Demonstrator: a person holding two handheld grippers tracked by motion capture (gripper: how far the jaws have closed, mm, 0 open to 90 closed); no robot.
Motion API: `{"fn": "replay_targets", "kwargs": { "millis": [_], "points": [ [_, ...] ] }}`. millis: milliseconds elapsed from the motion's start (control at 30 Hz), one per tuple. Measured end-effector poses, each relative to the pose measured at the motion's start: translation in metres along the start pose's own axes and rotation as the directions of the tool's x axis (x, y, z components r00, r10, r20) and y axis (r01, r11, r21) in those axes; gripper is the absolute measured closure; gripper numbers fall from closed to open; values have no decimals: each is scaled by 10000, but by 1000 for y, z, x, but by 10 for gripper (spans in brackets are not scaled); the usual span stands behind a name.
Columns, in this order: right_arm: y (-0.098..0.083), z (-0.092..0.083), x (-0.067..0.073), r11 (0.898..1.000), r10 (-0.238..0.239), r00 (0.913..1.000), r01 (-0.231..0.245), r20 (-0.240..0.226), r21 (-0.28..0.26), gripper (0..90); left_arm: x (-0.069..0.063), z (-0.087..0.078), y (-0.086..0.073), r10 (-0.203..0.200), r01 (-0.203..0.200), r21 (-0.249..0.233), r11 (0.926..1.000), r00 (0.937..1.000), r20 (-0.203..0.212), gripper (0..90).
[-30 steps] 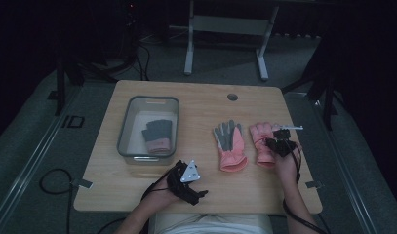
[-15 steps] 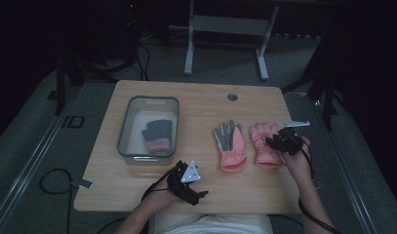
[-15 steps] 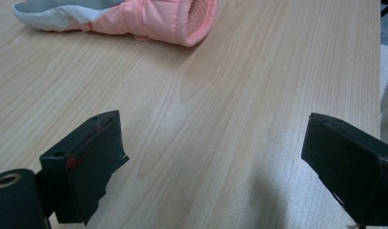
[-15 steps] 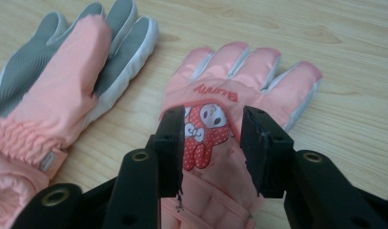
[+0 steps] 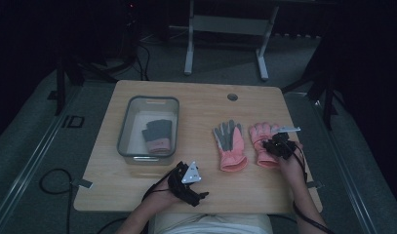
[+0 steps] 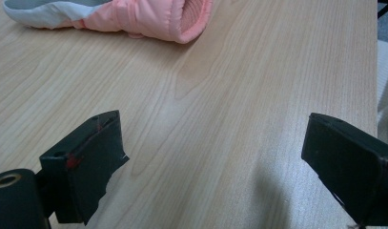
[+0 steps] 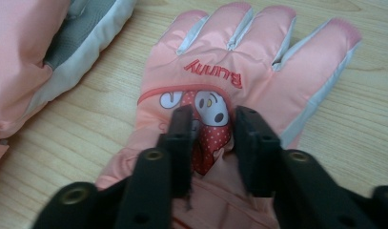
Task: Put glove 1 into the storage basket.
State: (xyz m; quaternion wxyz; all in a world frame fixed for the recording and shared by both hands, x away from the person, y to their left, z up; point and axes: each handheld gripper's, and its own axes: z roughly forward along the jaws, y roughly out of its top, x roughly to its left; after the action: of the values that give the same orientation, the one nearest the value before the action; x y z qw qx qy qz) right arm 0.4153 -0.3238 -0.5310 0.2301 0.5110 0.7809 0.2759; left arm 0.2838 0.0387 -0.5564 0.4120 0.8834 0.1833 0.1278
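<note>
My left gripper (image 5: pixel 188 181): held low near my body, jaws spread wide; my right gripper (image 7: pixel 211 143): arm stretched forward, jaws narrow and just been closing, fabric pinched up between them.

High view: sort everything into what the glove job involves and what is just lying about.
In the job:
pink glove with the cartoon print, pinched by the right hand-held gripper
second pink glove, grey palm up
clear bin with a dark glove inside

Lying about:
left hand-held gripper, open, resting on the table
metal stand behind

A wooden table (image 5: pixel 196 105) bears a clear bin (image 5: pixel 148 126) and two pink gloves (image 5: pixel 230 144).
</note>
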Motion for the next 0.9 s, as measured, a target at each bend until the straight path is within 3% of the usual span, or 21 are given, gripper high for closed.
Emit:
{"fn": "replay_targets", "kwargs": {
  "millis": [133, 333, 667, 900],
  "points": [
    [2, 1, 3, 10000, 59, 9999, -60, 124, 65, 831, 0, 1, 0, 32, -32, 20, 10000, 10000, 2, 65],
    [2, -6, 6, 9988, 458, 9984, -451, 343, -201, 870, 1, 0, 1, 13, -13, -19, 10000, 10000, -17, 65],
    [44, -57, 13, 9919, 612, 9979, -584, 217, -1126, 872, 3, -1, 1, 35, -35, -50, 10000, 10000, -26, 65],
    [77, -90, 41, 9853, 150, 9999, -134, 80, -1703, 872, 3, -2, 2, -9, 8, -138, 9999, 9999, -104, 65]
  ]
}}
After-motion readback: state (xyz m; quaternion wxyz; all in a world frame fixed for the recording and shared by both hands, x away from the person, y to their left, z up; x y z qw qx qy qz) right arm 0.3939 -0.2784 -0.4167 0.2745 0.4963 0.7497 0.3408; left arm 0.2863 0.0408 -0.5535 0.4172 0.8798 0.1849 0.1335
